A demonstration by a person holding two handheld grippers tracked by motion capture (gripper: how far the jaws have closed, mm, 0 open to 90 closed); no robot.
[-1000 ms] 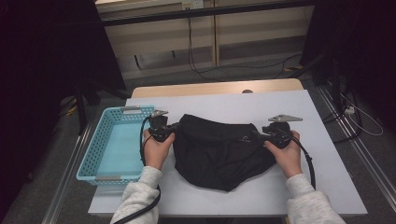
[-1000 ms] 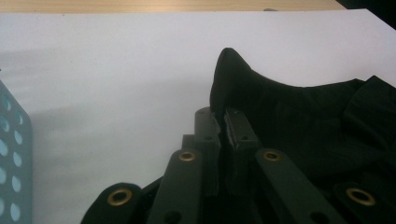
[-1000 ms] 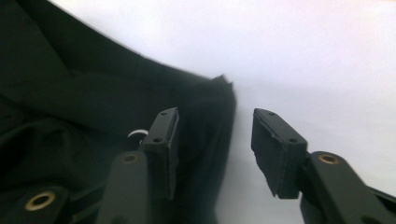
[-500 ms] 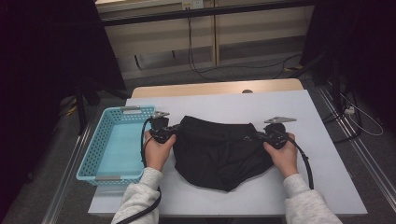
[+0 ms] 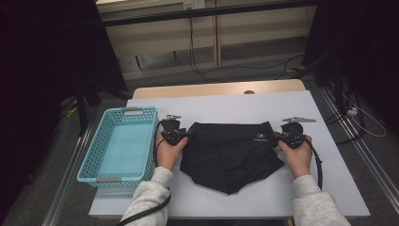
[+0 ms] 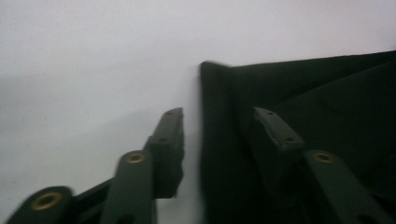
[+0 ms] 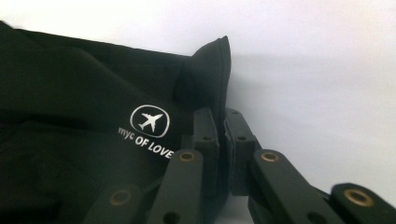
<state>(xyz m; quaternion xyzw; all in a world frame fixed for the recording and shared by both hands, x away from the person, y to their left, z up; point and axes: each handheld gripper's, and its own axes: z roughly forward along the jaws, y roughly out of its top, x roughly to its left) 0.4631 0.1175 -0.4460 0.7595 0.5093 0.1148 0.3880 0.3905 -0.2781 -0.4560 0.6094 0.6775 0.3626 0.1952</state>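
A pair of black shorts point(image 5: 230, 155) lies spread on the white table point(image 5: 226, 103), waistband at the far side and pulled straight. My left gripper point(image 5: 187, 135) is at the waistband's left corner. Its jaws have just been opening and stand apart in the left gripper view point(image 6: 217, 114); the cloth's edge point(image 6: 303, 93) lies between them, unpressed. My right gripper point(image 5: 275, 137) is at the right corner. In the right gripper view point(image 7: 217, 112) its jaws are shut on the waistband edge, beside a white plane logo on the shorts point(image 7: 70, 93).
A light blue plastic basket point(image 5: 89, 155) stands empty at the table's left, close to my left hand. The table's right edge lies just past my right hand. Cables trail from both grippers towards the person.
Both hands have sunk towards the table and the bunched waistband is now stretched straight and flat. The left jaws have opened off the left corner.
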